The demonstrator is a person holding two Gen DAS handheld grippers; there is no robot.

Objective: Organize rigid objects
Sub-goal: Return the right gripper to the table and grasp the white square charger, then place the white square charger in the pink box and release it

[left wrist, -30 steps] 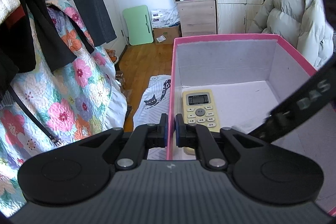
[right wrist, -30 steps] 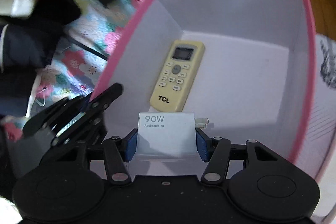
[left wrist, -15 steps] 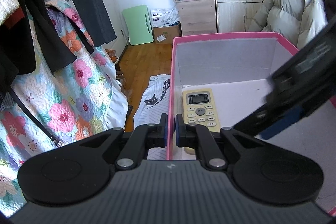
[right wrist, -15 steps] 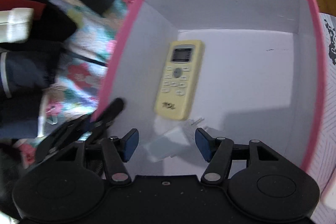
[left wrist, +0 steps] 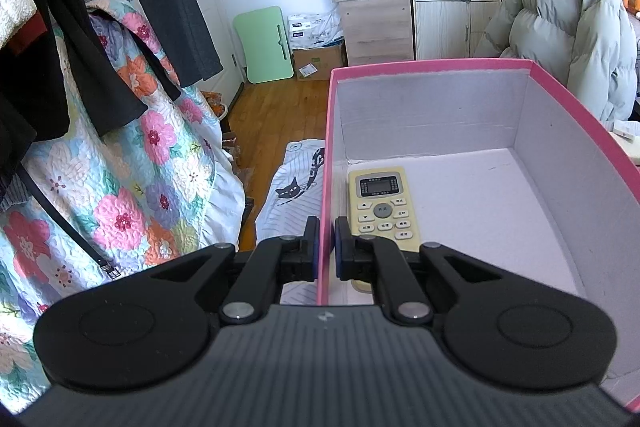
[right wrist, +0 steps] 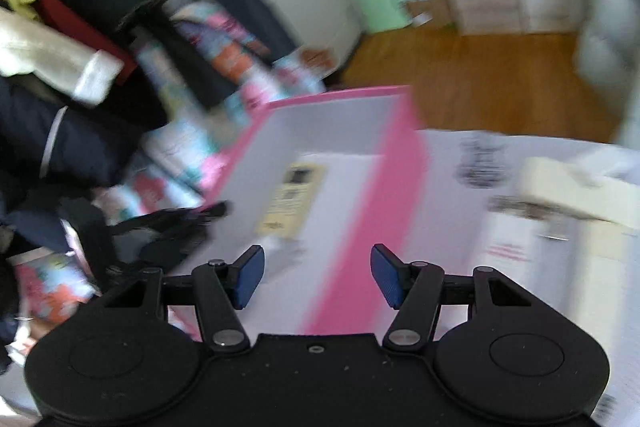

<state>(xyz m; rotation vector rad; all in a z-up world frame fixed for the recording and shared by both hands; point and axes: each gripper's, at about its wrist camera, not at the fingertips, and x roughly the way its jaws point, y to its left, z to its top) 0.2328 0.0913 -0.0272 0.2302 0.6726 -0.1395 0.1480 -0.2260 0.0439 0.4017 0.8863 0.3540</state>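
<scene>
A pink box (left wrist: 432,65) with a pale grey inside sits on the bed. A cream remote control (left wrist: 382,207) lies flat on its floor near the left wall. My left gripper (left wrist: 326,247) is shut on the box's left wall, one pad on each side of it. In the blurred right wrist view, my right gripper (right wrist: 318,263) stands open and empty, back from and above the pink box (right wrist: 380,207). The remote control (right wrist: 292,199) shows there as a smear, and the left gripper (right wrist: 172,223) is a dark shape at the box's left wall. The white charger cannot be made out.
Dark clothes (left wrist: 132,7) hang over a floral quilt (left wrist: 120,187) on the left. A puffy grey coat (left wrist: 568,39) stands behind the box, with a wooden floor (left wrist: 280,115) and cupboards beyond. A blurred beige object (right wrist: 580,195) lies on the patterned bed sheet right of the box.
The right gripper opened and let the white charger drop into the box, then drew back up and to the right, out of the left wrist view. The left gripper kept its hold.
</scene>
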